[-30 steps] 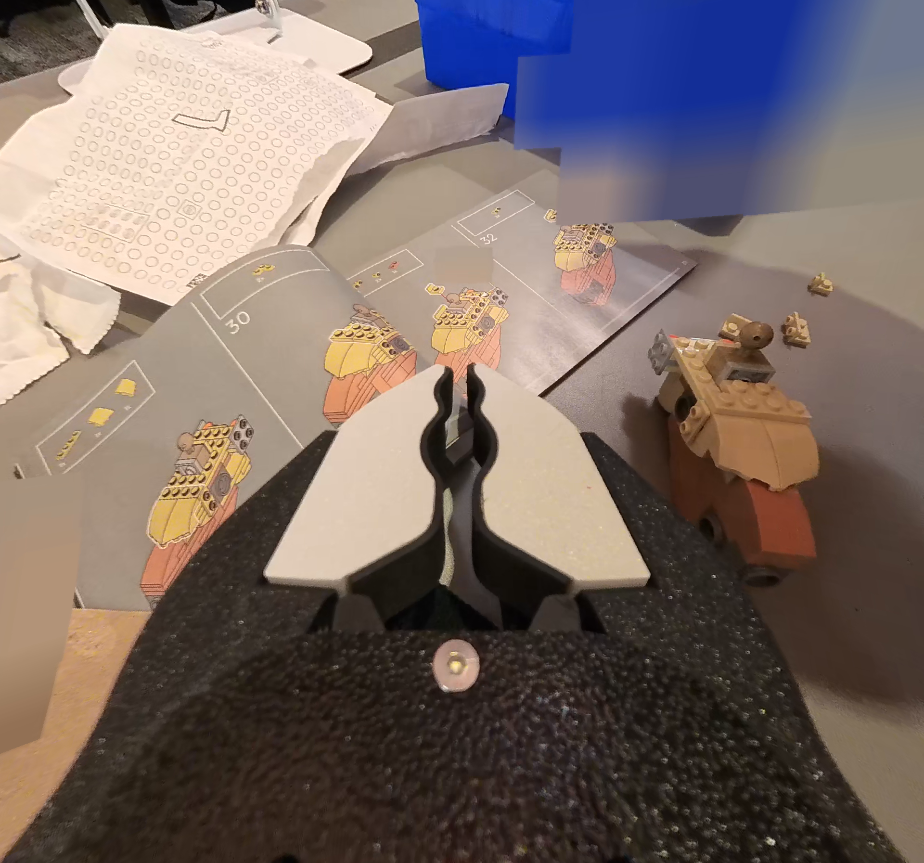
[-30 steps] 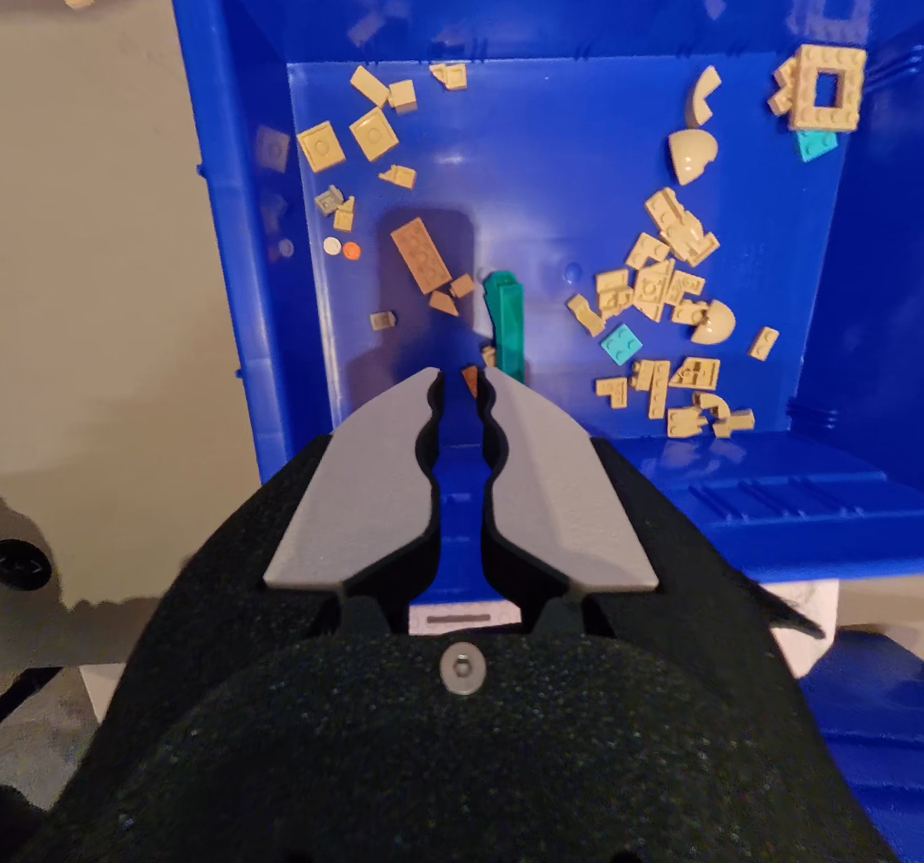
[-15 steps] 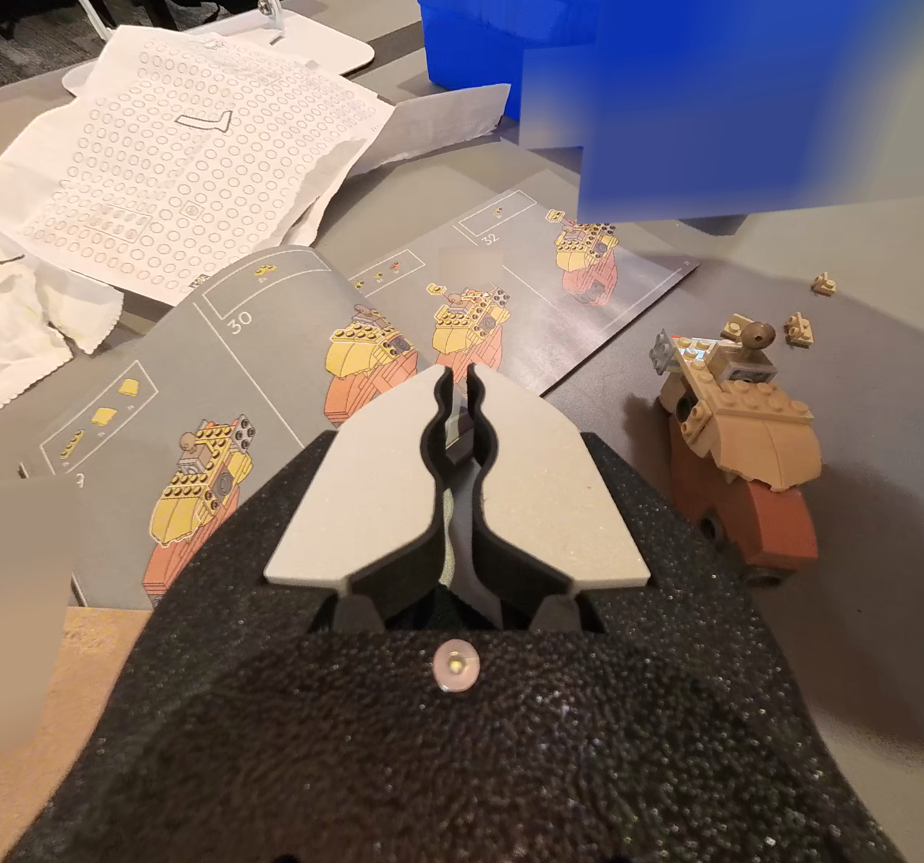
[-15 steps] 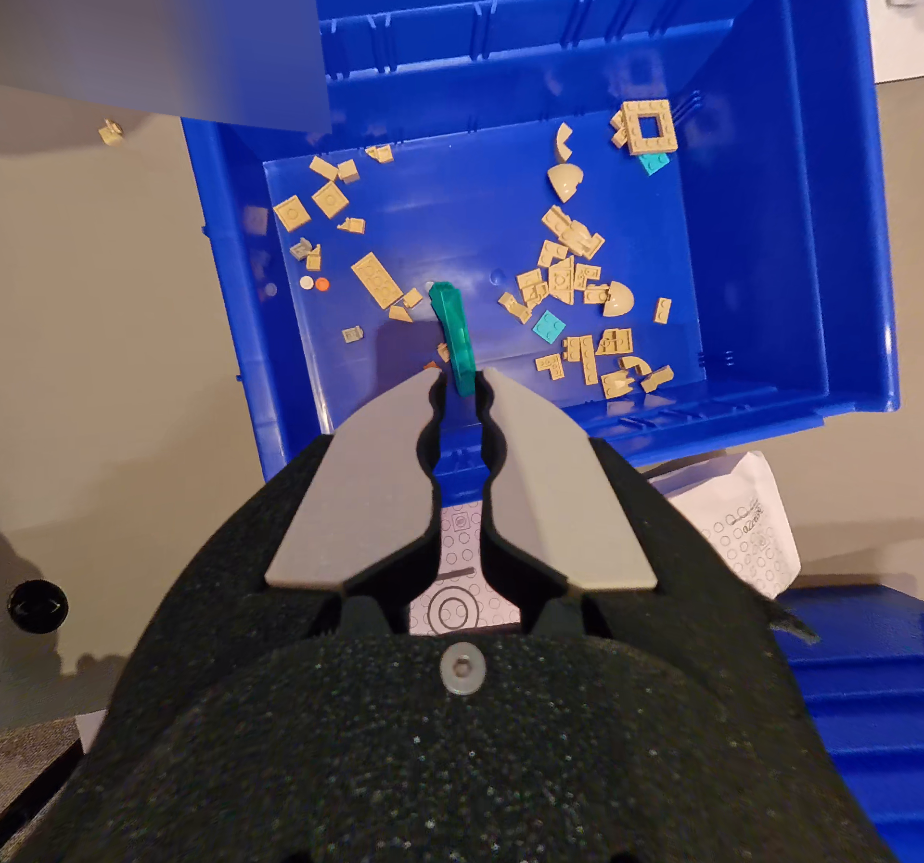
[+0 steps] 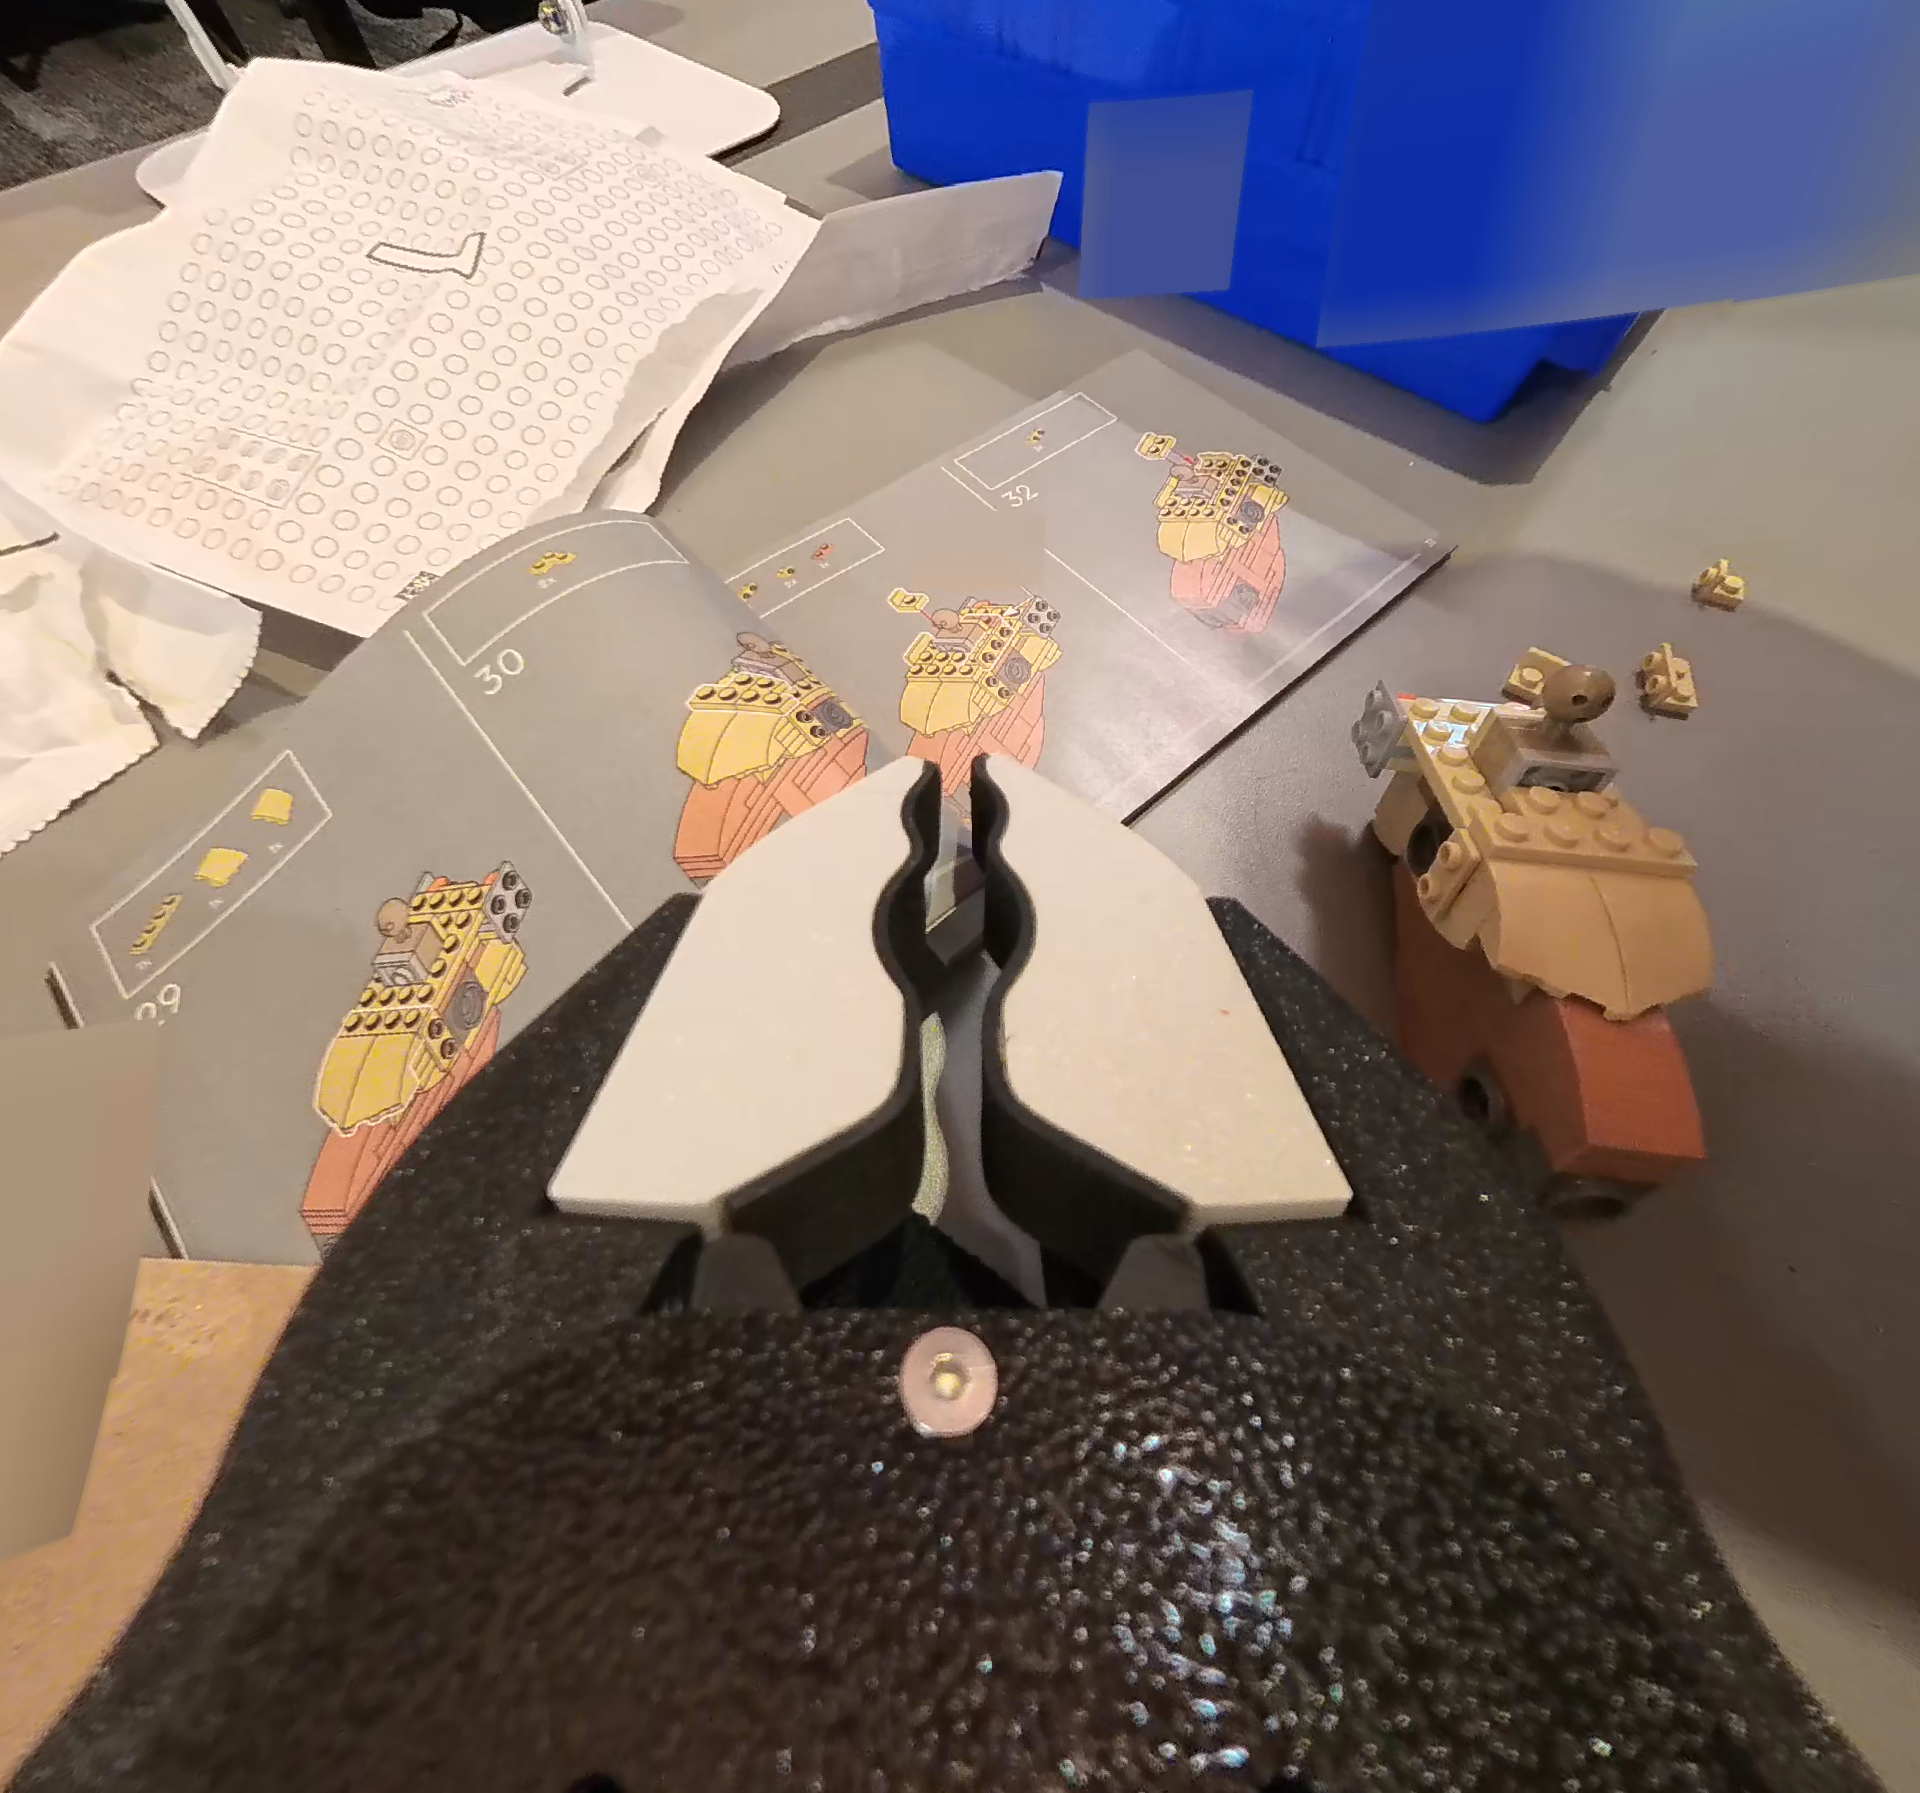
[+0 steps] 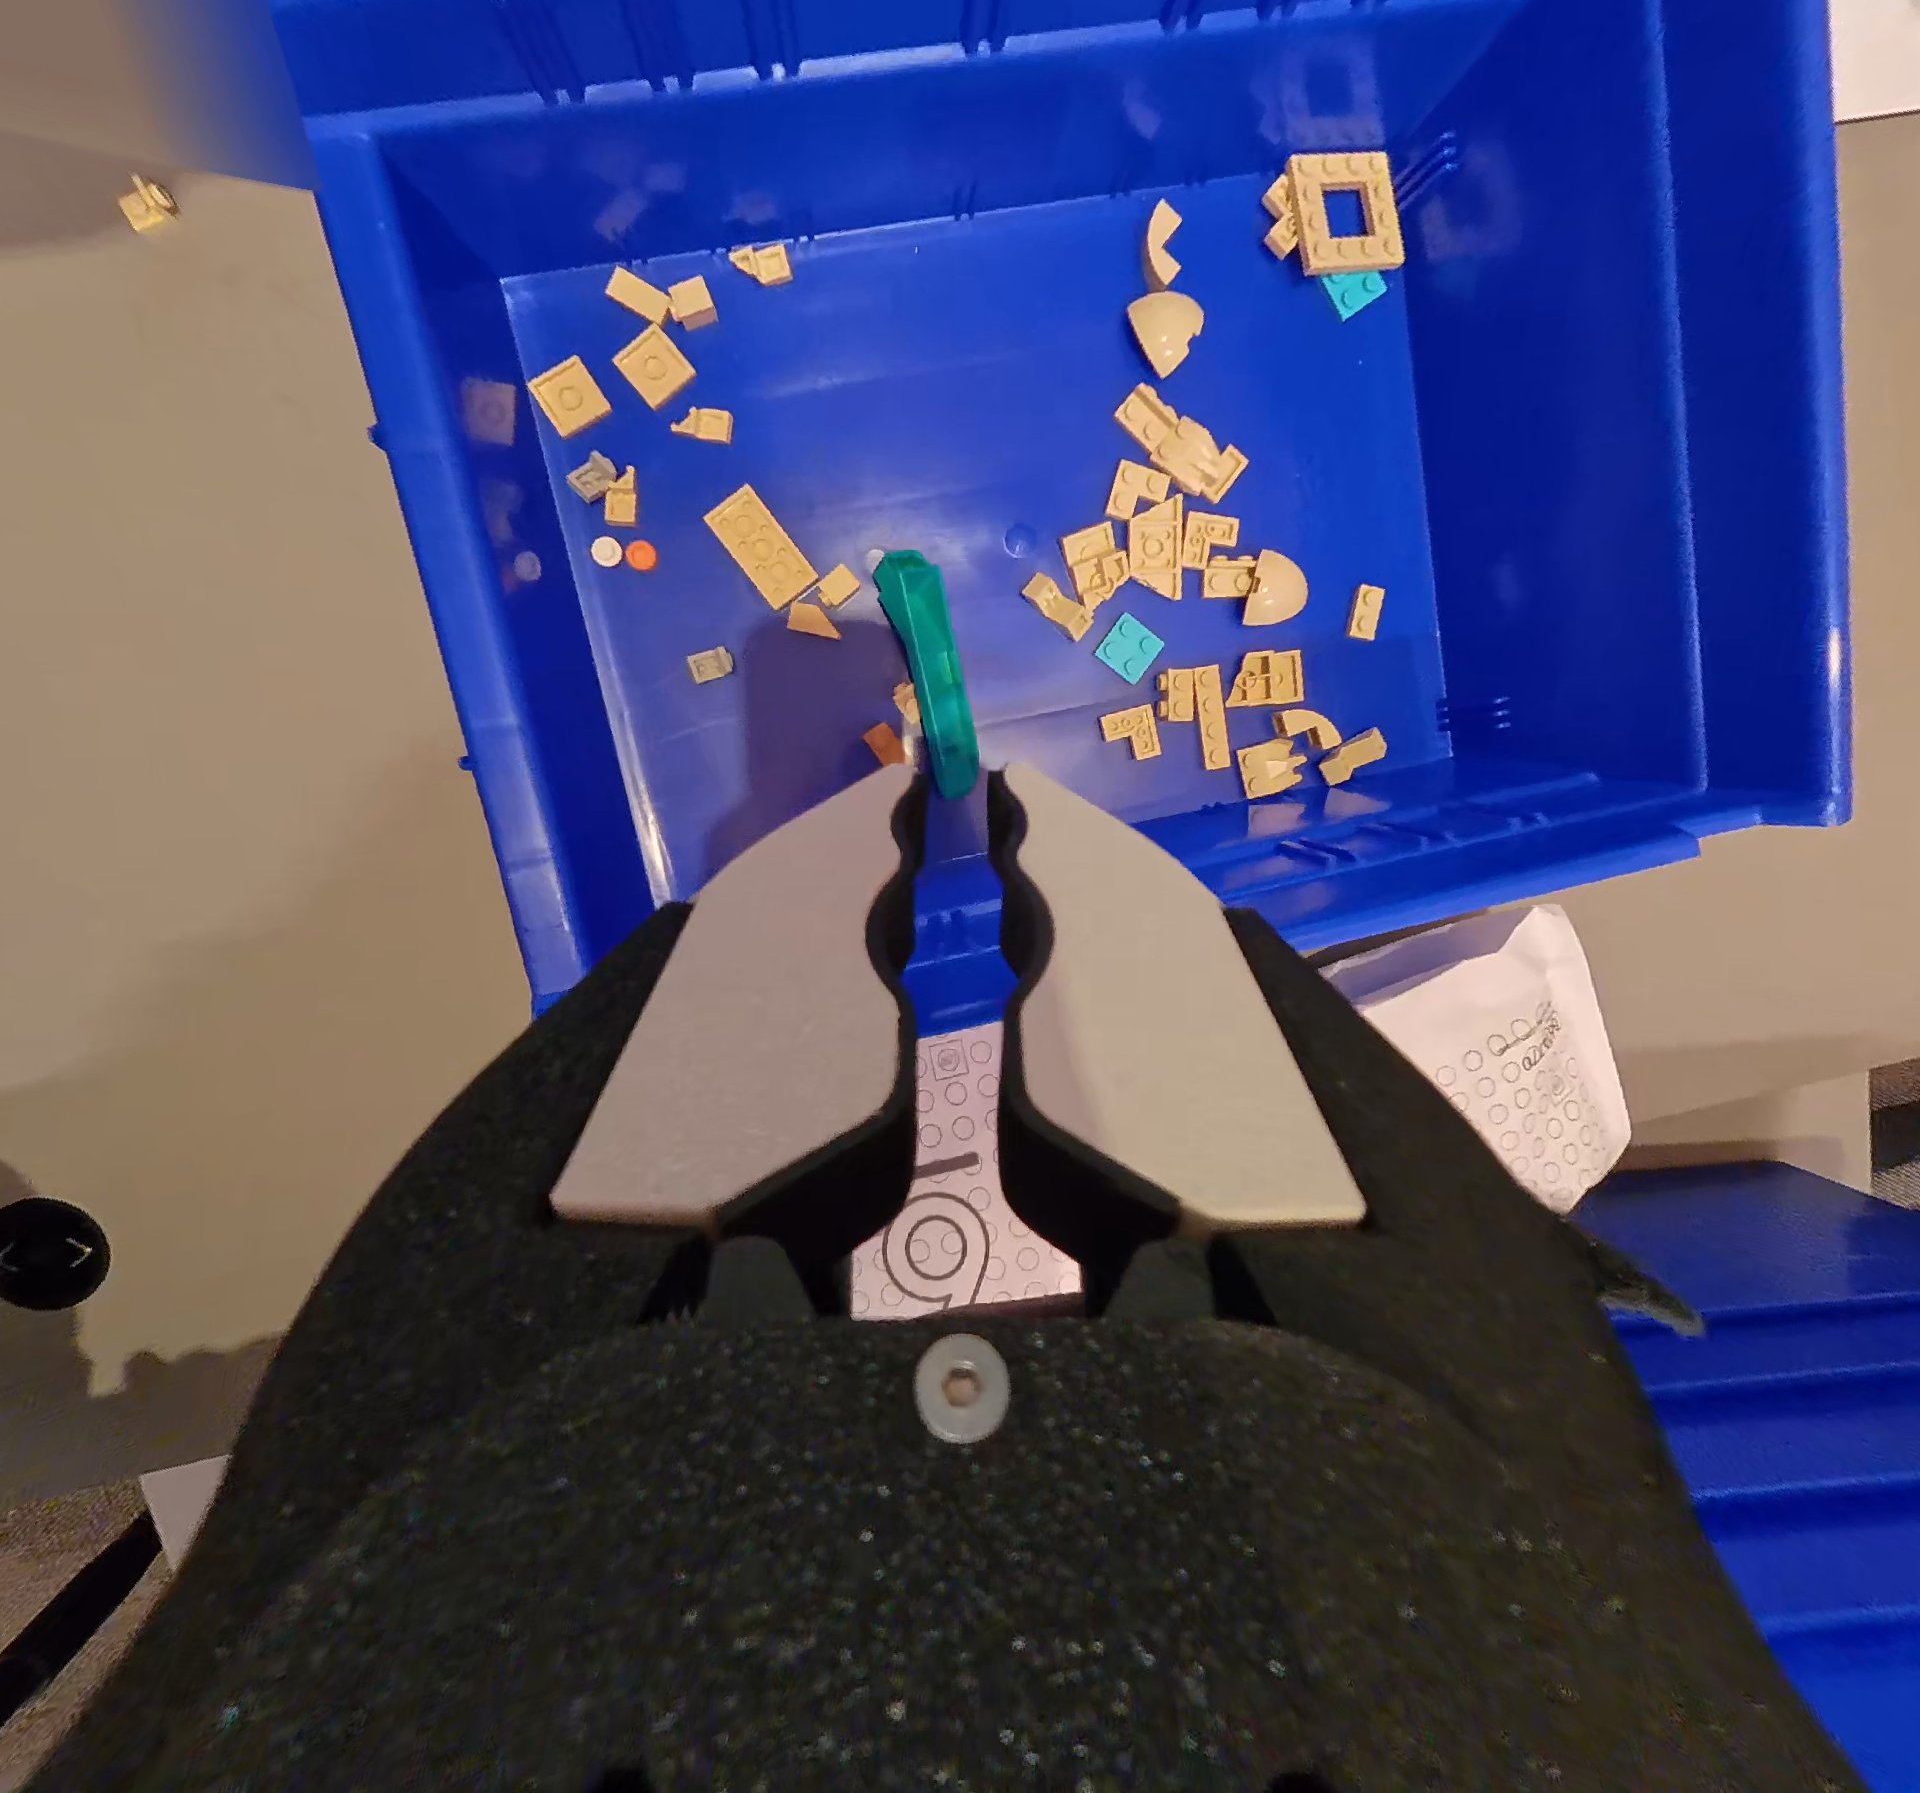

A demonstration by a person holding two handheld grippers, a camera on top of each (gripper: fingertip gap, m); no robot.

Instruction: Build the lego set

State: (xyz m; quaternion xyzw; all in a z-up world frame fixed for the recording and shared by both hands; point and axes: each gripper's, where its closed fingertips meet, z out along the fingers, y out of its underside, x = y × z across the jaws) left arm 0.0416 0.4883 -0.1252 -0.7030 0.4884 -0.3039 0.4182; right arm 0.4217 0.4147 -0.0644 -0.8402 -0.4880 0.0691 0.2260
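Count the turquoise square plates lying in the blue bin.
2: one turquoise plate right of the held green tool, another under the tan square frame. Others may hide under piles.

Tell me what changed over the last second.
The right tongs rose away from the blue bin, lifting the green piece clamped at their tips. The left tongs stayed nearly closed over the instruction booklet; the Lego vehicle didn't move.
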